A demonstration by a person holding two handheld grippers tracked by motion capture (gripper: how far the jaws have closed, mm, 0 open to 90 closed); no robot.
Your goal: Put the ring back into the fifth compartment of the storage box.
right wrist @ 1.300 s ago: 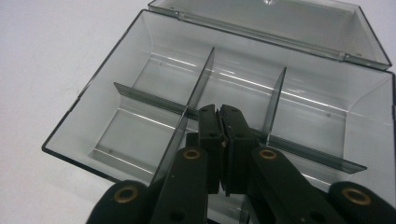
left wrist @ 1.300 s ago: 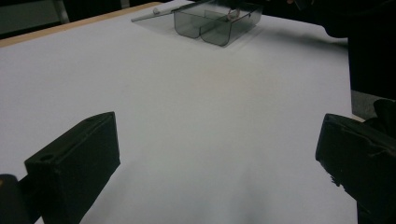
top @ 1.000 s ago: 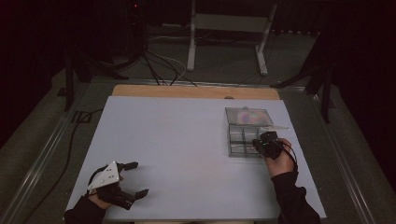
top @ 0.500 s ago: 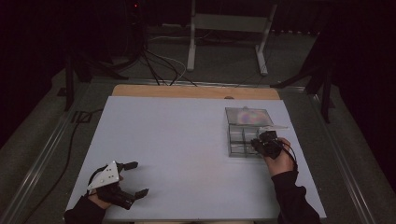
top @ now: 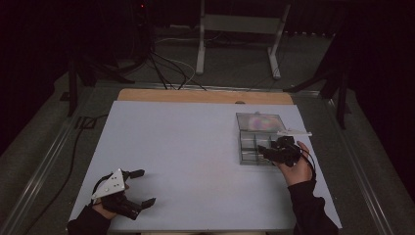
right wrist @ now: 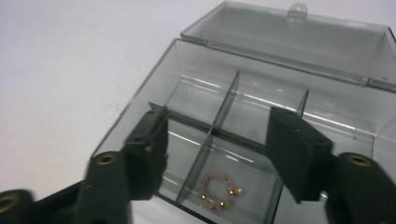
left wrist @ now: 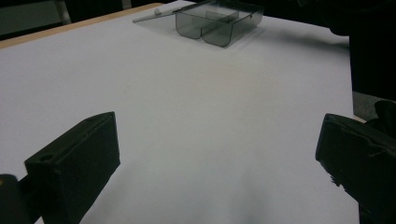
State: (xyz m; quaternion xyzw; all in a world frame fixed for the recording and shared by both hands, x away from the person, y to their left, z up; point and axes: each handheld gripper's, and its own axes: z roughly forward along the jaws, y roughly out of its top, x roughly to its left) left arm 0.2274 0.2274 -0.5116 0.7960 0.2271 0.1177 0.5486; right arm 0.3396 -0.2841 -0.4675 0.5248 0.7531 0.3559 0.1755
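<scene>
Right gripper (right wrist: pixel 212 154) jaws have just been opening, nothing pinched; we judge bracelet (right wrist: pixel 217 190) dropped into clear box (right wrist: pixel 280 88) near compartment, placement done

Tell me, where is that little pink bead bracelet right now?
In the right gripper view, the bracelet lies in a near compartment of the open clear box, just below the right hand-held gripper, whose jaws have just opened with nothing between them.
</scene>
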